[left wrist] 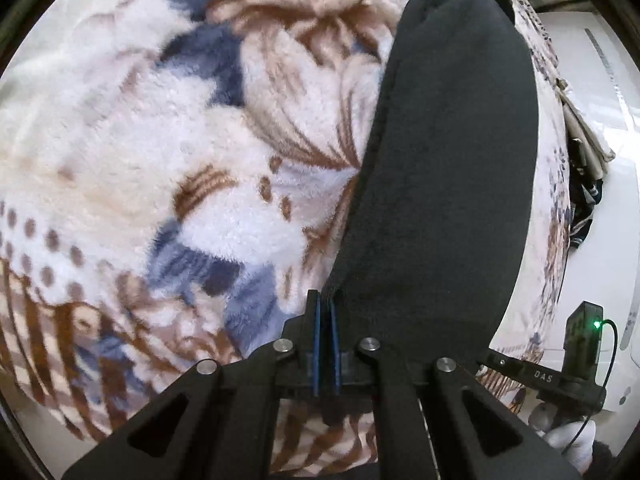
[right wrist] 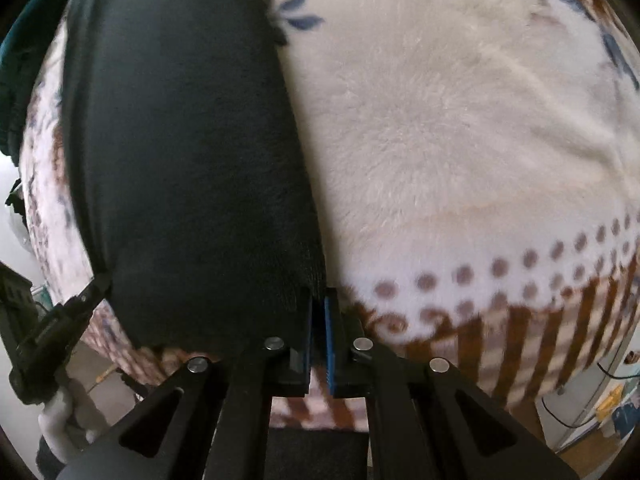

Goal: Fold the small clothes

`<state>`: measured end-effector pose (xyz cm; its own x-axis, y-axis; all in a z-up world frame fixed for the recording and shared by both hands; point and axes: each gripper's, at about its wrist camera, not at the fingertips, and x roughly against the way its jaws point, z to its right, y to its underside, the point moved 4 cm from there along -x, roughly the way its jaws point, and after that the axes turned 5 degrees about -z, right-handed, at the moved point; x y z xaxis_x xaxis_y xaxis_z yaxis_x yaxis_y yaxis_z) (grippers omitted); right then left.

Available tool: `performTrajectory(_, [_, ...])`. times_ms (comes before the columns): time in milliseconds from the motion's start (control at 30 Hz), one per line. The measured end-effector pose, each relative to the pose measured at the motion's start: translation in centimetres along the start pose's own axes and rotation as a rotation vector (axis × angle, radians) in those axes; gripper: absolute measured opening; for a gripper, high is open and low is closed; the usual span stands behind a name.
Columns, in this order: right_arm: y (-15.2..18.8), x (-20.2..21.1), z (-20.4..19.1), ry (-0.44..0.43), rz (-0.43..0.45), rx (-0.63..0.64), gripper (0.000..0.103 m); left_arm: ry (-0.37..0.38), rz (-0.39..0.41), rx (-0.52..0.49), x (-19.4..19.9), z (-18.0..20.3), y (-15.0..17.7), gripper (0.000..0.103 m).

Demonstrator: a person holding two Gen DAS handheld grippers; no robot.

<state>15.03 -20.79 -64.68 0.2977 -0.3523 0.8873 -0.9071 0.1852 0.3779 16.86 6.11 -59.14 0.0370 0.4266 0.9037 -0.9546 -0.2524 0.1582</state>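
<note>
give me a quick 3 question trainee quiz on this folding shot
1. True or false: the left gripper is shut on a corner of the black garment.
2. The garment lies on: A) bare wood B) a fluffy floral blanket C) a tiled floor.
3. Which corner of the garment does the right gripper pinch, as its own camera shows?

Key: 1 true. 2 B. 3 The near right corner, between its blue-padded fingers.

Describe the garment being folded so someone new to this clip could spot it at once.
A fluffy floral blanket in white, brown and blue covers the surface. On it lies a long dark garment, plain and patternless, its near corners clamped by the left gripper and the right gripper.
</note>
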Motion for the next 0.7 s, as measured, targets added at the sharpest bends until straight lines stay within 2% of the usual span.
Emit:
performTrajectory(67, [-0.2,-0.3,-0.5,-0.015,-0.026,0.023,0.006,-0.003,0.000,-0.013,0.0,0.3,0.1,0.003])
performTrajectory(100, [-0.3,-0.1,-0.7,-0.010,-0.030,0.038,0.007,0.019,-0.003,-0.010,0.2,0.6,0.2,0.005])
performTrajectory(133, [-0.3,0.1,-1.1,-0.030,-0.039,0.047,0.012,0.033,-0.008,-0.005,0.4,0.8,0.3,0.007])
performTrajectory(167, [-0.2,0.3,-1.3,-0.056,-0.052,0.053,0.024,0.052,-0.014,0.007,0.8,0.8,0.5,0.012])
performTrajectory(200, [0.0,0.6,-1.2,-0.091,-0.067,0.054,0.033,0.073,-0.014,0.017,1.0,0.8,0.7,0.019])
performTrajectory(267, [0.2,1.0,-0.5,-0.155,-0.064,0.052,0.060,0.195,0.010,0.037,1.6,0.1,1.0,0.059])
performTrajectory(300, [0.4,1.0,0.4,-0.182,-0.059,0.051,0.065,0.221,0.020,0.049,1.5,0.0,1.1,0.067])
performTrajectory(333, [0.6,0.7,1.2,-0.190,-0.059,0.049,0.067,0.244,0.022,0.067,1.1,-0.5,1.2,0.070])
performTrajectory(500, [0.1,-1.9,2.0,-0.308,-0.077,0.031,0.070,0.378,-0.041,0.090,-2.4,-0.4,1.1,0.070])
performTrajectory(600, [-0.2,-2.7,1.1,-0.377,-0.060,0.035,0.071,0.374,-0.050,0.042,-3.2,1.3,1.0,0.070])
performTrajectory(700, [-0.3,-2.9,1.2,-0.447,-0.049,0.027,0.071,0.324,-0.040,-0.006,-2.8,2.2,1.1,0.070])
